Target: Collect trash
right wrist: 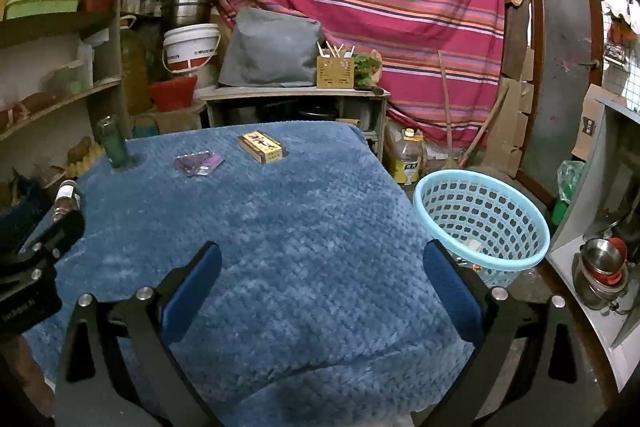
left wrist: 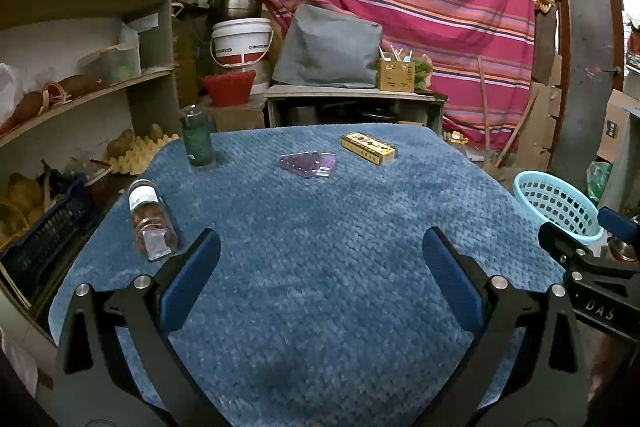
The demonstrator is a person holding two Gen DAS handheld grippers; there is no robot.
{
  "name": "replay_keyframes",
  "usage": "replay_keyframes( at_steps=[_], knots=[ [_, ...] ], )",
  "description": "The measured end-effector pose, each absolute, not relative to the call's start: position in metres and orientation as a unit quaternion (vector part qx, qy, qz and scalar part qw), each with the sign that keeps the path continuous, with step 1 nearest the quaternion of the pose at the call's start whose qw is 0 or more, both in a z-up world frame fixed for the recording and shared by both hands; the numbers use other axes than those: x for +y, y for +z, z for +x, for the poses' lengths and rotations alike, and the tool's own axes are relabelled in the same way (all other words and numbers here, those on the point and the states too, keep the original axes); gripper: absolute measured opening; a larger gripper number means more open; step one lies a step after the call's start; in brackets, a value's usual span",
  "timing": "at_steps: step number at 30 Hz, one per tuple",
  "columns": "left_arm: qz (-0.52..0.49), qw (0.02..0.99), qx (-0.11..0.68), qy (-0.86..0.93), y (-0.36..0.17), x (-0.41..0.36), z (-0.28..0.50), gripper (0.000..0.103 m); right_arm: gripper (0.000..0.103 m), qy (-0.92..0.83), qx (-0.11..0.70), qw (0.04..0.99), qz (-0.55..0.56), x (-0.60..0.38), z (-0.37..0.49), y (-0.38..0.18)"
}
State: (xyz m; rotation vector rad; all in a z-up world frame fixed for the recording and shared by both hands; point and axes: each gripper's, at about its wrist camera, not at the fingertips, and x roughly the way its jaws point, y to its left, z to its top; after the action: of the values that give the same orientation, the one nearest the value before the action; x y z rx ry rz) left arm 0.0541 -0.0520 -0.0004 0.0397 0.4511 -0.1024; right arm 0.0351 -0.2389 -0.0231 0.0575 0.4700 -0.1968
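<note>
Trash remains on the table: two bottles, purple packet, yellow box; both tongs are held wide open, empty; basket nearly empty.

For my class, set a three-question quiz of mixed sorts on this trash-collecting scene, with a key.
1. True or false: the left tool is shut on the yellow box.
2. Multiple choice: how does the clear jar with the white label sit on the blue table cover? A) upright B) on its side C) inside the basket
3. Fill in: the light blue basket stands off the table's ____ side, by the right tool.

Key: 1 false, both tools are open and empty. 2 B; only the green bottle stands upright. 3 right. The purple packet lies between bottle and box.
</note>
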Motion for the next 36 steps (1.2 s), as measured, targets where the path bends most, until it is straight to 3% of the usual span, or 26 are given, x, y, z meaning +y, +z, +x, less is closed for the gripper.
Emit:
replay_keyframes(
  at_steps=[36],
  knots=[
    [0.022,0.976,0.211,-0.05,0.0085,-0.047,0.0476,0.098,0.098,-0.099,0.217,0.971,0.026,-0.2421,0.0281,-0.018]
  ],
)
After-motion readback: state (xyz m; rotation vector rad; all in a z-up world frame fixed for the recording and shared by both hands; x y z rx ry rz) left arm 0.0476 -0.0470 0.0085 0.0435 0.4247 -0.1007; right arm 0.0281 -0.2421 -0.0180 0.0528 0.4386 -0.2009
